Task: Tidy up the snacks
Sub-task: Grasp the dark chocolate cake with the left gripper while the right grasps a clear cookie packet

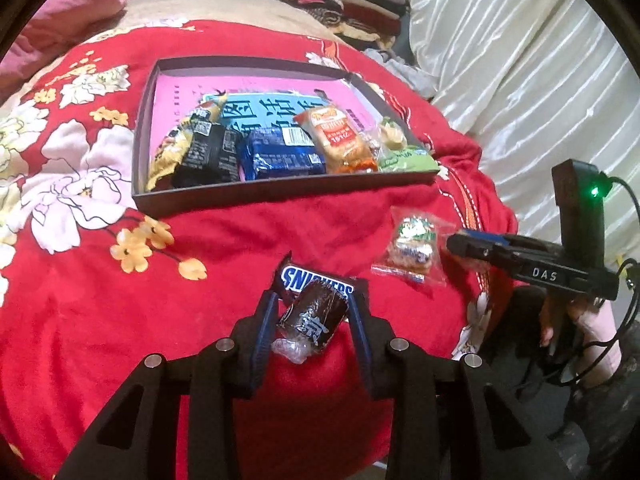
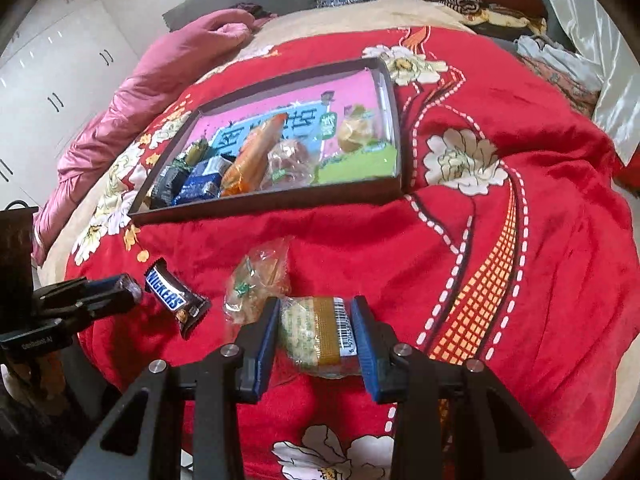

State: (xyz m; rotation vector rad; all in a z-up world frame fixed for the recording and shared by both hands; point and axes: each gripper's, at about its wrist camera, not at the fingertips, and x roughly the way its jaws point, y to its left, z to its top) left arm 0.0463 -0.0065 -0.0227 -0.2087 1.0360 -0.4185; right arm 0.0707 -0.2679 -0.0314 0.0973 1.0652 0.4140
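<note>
A dark wrapped snack (image 1: 313, 317) is being pinched by the left gripper (image 1: 314, 312) at lower centre, over the Snickers bar (image 1: 316, 278). A pale packaged cake (image 2: 316, 330) is being clamped by the right gripper (image 2: 317, 330). The snack-filled tray (image 1: 280, 188) is being shown in the upper middle.

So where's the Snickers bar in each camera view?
Left wrist view: the Snickers bar lies at lower centre on the red blanket, partly behind the left gripper.
Right wrist view: the bar lies at lower left, beside the left gripper's tip.
Shared landmark: the snack tray lies beyond it in both.
</note>
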